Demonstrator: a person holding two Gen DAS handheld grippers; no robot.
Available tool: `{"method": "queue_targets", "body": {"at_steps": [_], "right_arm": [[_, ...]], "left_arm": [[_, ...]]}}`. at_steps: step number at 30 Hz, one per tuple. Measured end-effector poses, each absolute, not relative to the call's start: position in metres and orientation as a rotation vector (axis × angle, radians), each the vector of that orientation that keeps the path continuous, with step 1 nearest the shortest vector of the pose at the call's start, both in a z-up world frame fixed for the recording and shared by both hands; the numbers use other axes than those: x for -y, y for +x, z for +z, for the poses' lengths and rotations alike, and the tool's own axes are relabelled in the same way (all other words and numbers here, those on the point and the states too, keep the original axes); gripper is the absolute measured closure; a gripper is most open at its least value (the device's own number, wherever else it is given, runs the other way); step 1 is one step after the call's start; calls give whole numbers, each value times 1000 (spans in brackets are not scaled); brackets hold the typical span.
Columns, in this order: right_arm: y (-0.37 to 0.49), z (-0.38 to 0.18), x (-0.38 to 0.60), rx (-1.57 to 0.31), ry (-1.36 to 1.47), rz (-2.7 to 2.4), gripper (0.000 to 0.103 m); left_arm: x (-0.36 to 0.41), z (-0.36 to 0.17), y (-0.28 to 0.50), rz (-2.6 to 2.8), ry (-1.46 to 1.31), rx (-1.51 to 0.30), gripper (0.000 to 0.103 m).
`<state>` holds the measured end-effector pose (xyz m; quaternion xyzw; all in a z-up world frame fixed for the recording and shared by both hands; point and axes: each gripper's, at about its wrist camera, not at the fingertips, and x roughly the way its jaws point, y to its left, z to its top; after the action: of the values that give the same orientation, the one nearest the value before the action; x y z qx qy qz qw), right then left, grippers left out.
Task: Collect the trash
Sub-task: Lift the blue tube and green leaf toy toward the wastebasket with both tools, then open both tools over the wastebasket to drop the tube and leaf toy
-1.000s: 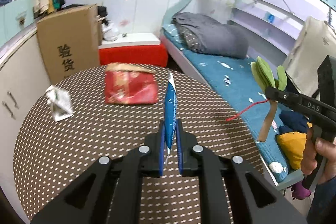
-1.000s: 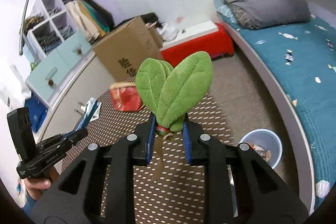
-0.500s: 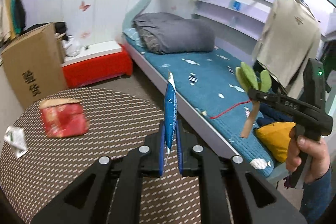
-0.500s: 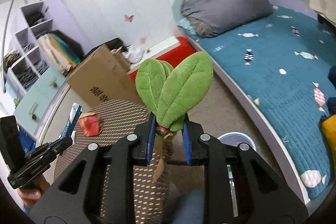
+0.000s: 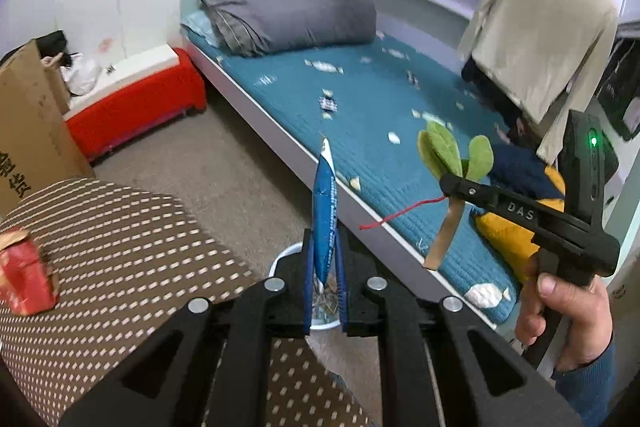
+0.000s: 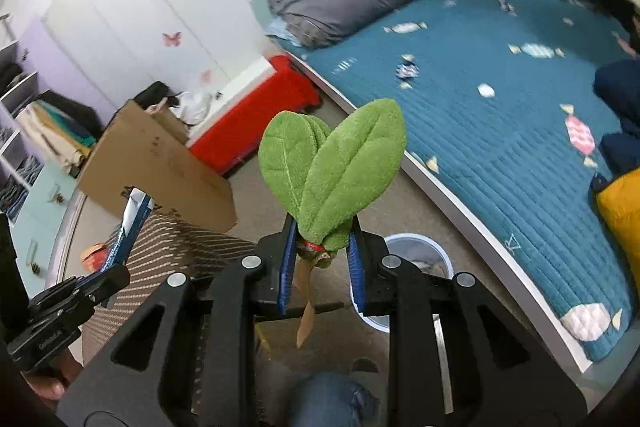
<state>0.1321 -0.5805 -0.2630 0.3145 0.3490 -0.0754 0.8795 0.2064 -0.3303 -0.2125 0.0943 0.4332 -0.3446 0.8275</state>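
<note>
Your left hand-held gripper (image 5: pixel 324 283) is clamped on a blue snack wrapper (image 5: pixel 325 217) standing upright between its fingers; your right hand-held gripper (image 6: pixel 322 267) is pinched on the stem of a green plush leaf sprig (image 6: pixel 332 167). The white-rimmed waste bin (image 6: pixel 420 247) sits on the floor just beyond and below both, so you have two items collected and neither yet dropped. Left to collect: the red packet (image 5: pixel 24 283) on the tabletop (image 5: pixel 140 247), to the left of your left hand-held gripper.

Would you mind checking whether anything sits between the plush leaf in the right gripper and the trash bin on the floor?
Nothing visible does. The right gripper holds the green plush leaf by its base, and the white trash bin stands on the carpet just beyond and below the fingers. Only the leaf's brown tag dangles there, beside the bin's rim.
</note>
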Motion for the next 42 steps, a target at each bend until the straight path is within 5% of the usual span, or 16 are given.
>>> {"method": "queue_targets", "body": {"at_steps": [21, 22, 24, 25, 32, 42], "right_arm": [[206, -396, 613, -944, 835, -185, 78], [207, -397, 611, -944, 840, -180, 77], [209, -400, 611, -948, 848, -168, 63], [209, -401, 611, -946, 853, -170, 44], [203, -399, 619, -925, 920, -181, 10], [168, -348, 607, -856, 888, -244, 6]], "left_arm": [[452, -324, 276, -739, 469, -1242, 92], [454, -326, 279, -732, 482, -1251, 89], [458, -329, 284, -716, 495, -1267, 49], [459, -330, 287, -693, 503, -1267, 12], [444, -311, 287, -639, 494, -1187, 9], [385, -247, 262, -590, 371, -1026, 9]]}}
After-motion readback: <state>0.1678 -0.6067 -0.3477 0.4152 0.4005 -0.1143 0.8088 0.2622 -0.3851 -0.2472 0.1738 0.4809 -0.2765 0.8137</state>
